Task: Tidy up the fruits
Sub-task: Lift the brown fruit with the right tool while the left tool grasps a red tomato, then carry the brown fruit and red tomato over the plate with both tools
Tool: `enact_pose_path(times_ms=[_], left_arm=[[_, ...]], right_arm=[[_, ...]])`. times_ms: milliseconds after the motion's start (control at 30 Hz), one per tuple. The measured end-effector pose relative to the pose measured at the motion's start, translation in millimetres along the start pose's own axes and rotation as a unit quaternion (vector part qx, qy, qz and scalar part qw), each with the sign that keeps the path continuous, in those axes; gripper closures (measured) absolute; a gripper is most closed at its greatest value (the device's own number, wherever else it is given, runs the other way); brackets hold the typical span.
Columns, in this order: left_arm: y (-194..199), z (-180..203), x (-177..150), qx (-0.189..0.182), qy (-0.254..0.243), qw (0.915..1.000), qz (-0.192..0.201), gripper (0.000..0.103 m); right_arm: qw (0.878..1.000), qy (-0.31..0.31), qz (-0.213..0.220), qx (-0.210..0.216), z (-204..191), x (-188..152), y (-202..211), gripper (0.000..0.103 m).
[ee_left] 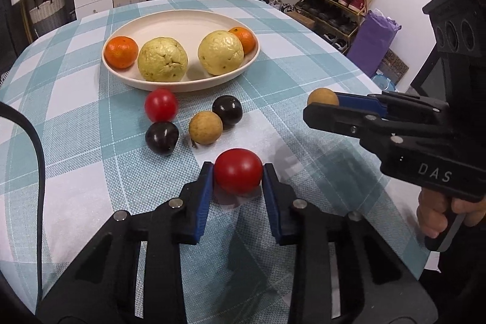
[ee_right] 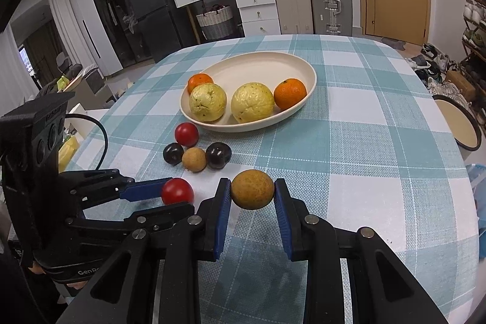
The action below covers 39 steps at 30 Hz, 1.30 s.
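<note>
Left wrist view: left gripper [ee_left: 238, 175] clamped on a red tomato [ee_left: 238, 174], well in front of the oval plate [ee_left: 182, 20]; plate holds two guavas and two oranges.

Right wrist view: right gripper [ee_right: 252, 190] closed around a brown longan [ee_right: 252, 189], also in front of the plate [ee_right: 267, 63].

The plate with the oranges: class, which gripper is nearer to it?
Cannot tell. The left gripper, holding a red fruit, and the right gripper, holding a tan fruit, both sit short of the plate.
</note>
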<state>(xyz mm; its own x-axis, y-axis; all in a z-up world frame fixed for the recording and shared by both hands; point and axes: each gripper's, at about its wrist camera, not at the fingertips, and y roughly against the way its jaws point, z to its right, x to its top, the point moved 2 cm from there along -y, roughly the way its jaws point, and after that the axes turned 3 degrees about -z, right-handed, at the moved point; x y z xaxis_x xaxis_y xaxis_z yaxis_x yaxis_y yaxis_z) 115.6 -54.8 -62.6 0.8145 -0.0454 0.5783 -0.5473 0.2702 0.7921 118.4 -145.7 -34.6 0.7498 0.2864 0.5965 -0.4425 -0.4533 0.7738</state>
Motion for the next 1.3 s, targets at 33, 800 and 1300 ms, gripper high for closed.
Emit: enact_pose_path(times_ms=[33, 800, 1300], left_arm=[[2.6, -1.4, 1.4, 0.002, 0.002, 1.0000, 0.005, 0.074], [39.6, -60.6, 30.0, 0.029, 0.063, 0.9948, 0.074, 0.074], [28.1, -84.8, 54.5, 0.050, 0.071, 0.9930, 0.080, 0.074]], right_arm=[[1.000, 0.000, 0.002, -0.001, -0.4, 0.8, 1.0, 0.074], [0.998, -0.045, 0.052, -0.007, 3.4, 43.6, -8.3, 0.074], [0.998, -0.059, 0.036, -0.013, 19.8, 62.0, -34.2, 0.074]])
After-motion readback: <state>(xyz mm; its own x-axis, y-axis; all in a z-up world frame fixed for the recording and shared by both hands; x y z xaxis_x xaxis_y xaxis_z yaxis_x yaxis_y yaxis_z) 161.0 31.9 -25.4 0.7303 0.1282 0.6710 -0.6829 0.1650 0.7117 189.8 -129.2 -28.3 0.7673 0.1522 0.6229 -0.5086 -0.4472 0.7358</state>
